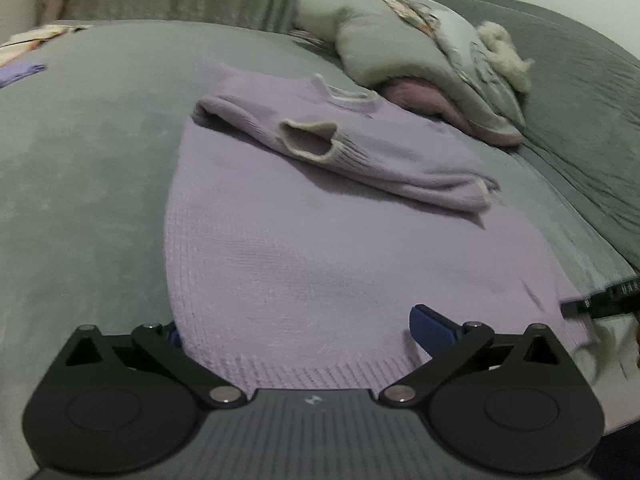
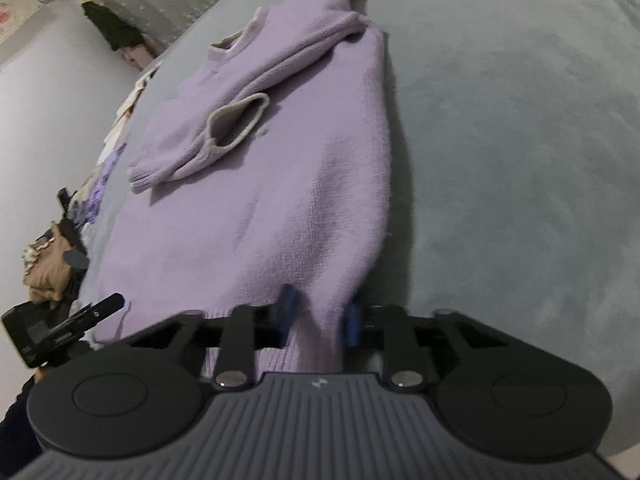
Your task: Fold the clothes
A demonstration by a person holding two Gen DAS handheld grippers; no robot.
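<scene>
A lilac knitted sweater lies flat on a grey bed, its ribbed hem nearest both tools and its neckline farthest from them. Both sleeves are folded in across the chest; one cuff, edged in cream, gapes open on top of the body, ahead of the tools. The knit looks soft and slightly fuzzy, with a cream band around the neck. The left tool has its blue-padded jaws spread wide on either side of the hem, with nothing gripped and the pads clear of the cloth. The right tool has its jaws drawn close together on a pinch of the hem at the sweater's near corner, and the fabric rises in a small ridge between the blue pads. Ahead of the left tool and to its right, a heap of grey pillows and bedding sits near the sweater's shoulder. To the right of the right tool the bed cover is bare and wide open. To its left the bed edge runs close beside the sweater, with a wall beyond it.
</scene>
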